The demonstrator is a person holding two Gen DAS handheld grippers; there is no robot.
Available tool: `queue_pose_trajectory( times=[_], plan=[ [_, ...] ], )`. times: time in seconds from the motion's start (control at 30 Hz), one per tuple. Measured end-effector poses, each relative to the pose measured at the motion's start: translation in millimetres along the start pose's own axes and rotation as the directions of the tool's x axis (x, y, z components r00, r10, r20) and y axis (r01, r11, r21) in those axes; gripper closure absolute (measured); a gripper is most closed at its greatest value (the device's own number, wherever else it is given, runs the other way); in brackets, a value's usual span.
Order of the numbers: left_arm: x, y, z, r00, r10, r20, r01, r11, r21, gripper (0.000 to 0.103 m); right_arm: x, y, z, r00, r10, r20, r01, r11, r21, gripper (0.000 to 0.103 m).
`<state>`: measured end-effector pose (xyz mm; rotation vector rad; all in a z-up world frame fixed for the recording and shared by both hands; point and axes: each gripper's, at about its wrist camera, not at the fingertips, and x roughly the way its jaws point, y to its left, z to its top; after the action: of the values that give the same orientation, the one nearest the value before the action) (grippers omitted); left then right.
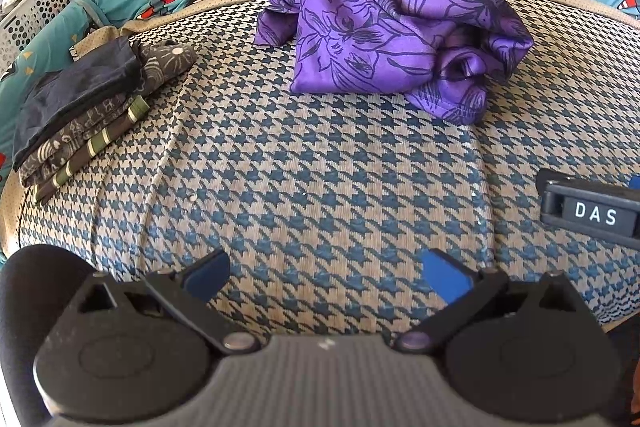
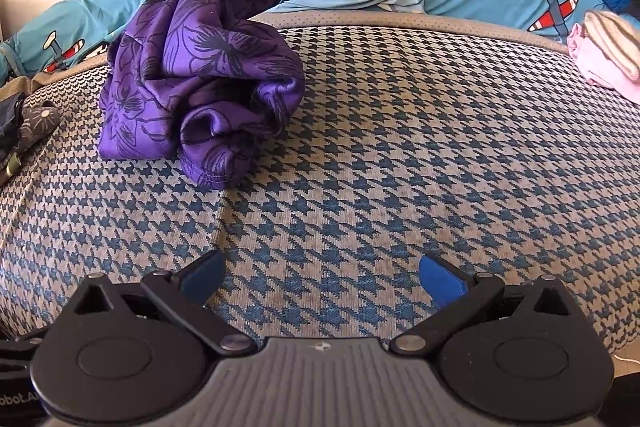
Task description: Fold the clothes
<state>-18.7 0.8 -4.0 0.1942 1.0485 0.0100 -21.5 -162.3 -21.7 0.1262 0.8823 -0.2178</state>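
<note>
Houndstooth mat (image 1: pixel 320 167) on bed. Purple floral garment (image 1: pixel 384 27), crumpled, at 12 o'clock; folded stack (image 1: pixel 80 123) at 10. Left gripper (image 1: pixel 324 275) & right gripper (image 2: pixel 320 277): fingers wide, nothing held, well apart from garment.

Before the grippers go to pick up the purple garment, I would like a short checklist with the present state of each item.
1. Left gripper open and holding nothing: ok.
2. Right gripper open and holding nothing: ok.
3. Purple garment within view of both cameras, lying crumpled on the checked mat: ok.
4. Garment spread flat, ready to fold: not ok, it is bunched in a heap.
5. Bare mat between the grippers and the garment: ok.
6. Folded dark clothes lie apart from the garment: ok.
</note>
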Motion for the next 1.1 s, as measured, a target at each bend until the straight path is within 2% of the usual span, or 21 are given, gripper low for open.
queue_pose_trajectory(
  times=[0.73,1.0,1.1],
  plan=[
    [-2.6,5.5,-1.3,1.000,-0.022,0.018,0.023,0.999,-0.026,0.000,-7.9,2.0,-0.6,1.000,0.004,0.016,-0.004,1.000,-0.002,0.000],
    [8.7,14.5,0.5,0.999,-0.046,0.026,0.047,0.998,-0.049,0.000,-7.2,5.6,2.6,0.998,0.055,0.041,-0.055,0.998,-0.007,0.000],
    [15.3,18.6,2.8,0.998,-0.055,0.023,0.056,0.997,-0.046,0.000,-1.9,7.0,4.1,0.996,0.082,0.026,-0.082,0.997,0.004,0.000]
  ],
)
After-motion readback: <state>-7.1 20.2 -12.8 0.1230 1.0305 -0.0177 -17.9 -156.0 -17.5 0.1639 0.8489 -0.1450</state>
